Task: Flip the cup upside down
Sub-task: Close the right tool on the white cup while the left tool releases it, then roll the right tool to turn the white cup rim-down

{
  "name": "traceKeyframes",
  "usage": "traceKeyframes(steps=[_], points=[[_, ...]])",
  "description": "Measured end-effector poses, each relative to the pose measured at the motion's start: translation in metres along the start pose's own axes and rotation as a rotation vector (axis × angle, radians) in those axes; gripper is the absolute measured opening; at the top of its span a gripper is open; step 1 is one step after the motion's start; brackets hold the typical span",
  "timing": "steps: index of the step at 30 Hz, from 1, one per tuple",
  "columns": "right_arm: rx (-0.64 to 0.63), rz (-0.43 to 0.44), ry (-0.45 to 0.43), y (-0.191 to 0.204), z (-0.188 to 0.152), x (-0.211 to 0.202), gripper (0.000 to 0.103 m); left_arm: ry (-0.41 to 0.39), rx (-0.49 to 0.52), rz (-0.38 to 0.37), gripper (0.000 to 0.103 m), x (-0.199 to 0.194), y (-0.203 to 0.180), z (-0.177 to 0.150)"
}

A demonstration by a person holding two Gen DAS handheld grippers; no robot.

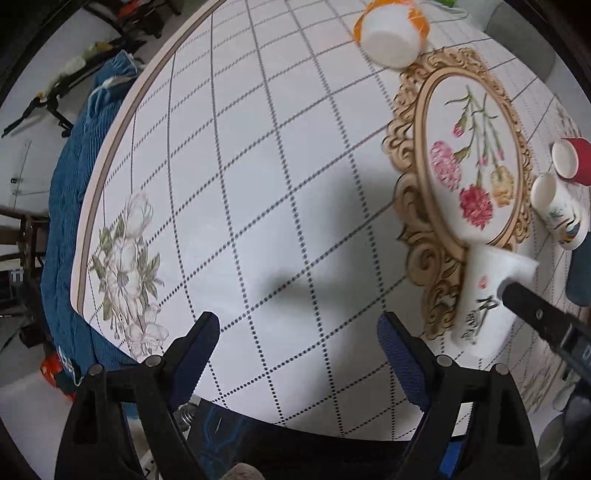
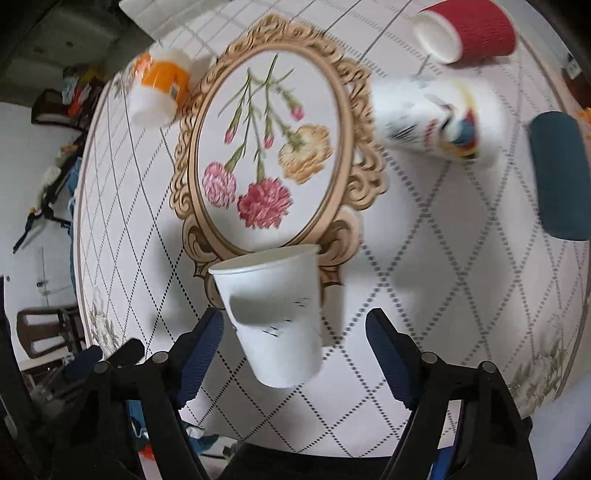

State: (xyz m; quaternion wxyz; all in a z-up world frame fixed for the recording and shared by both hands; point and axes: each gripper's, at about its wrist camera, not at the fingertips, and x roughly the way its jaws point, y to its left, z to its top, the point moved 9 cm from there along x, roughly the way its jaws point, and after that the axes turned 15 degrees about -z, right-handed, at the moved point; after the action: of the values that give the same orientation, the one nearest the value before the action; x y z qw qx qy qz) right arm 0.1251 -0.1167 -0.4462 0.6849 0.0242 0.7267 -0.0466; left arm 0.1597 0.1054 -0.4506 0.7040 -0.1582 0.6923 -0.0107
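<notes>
A white paper cup (image 2: pixel 277 317) with small dark marks and a dented side stands upright on the round table, rim up, just in front of my right gripper (image 2: pixel 295 332). The right jaws are open and stand on either side of the cup without touching it. In the left wrist view the same cup (image 1: pixel 487 299) is at the right, with a black right-gripper finger (image 1: pixel 532 310) beside it. My left gripper (image 1: pixel 299 332) is open and empty over bare tablecloth.
The checked tablecloth has a gold-framed flower print (image 2: pixel 273 147). An orange and white cup (image 2: pixel 159 88), a patterned white cup (image 2: pixel 436 122), a red cup (image 2: pixel 469 33) and a dark teal cup (image 2: pixel 561 177) stand around it. The table edge (image 1: pixel 107 162) is at the left.
</notes>
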Motion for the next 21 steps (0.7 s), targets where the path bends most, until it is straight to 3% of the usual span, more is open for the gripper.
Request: traceKeyframes(steps=[5, 15, 19, 21], points=[[-0.012, -0.009, 0.042, 0.014, -0.002, 0.019, 0.065, 0.022, 0.013, 0.009, 0.087, 0.013, 0.006, -0.011], [-0.008, -0.022, 0.048, 0.022, -0.003, 0.021, 0.065, 0.052, 0.030, 0.007, 0.087, 0.029, 0.012, -0.018], [-0.002, -0.028, 0.063, 0.021, -0.003, 0.022, 0.068, 0.055, 0.036, -0.002, 0.087, 0.031, 0.012, -0.017], [-0.009, -0.034, 0.080, 0.022, -0.005, 0.023, 0.079, 0.056, 0.035, -0.007, 0.087, 0.030, 0.013, -0.016]])
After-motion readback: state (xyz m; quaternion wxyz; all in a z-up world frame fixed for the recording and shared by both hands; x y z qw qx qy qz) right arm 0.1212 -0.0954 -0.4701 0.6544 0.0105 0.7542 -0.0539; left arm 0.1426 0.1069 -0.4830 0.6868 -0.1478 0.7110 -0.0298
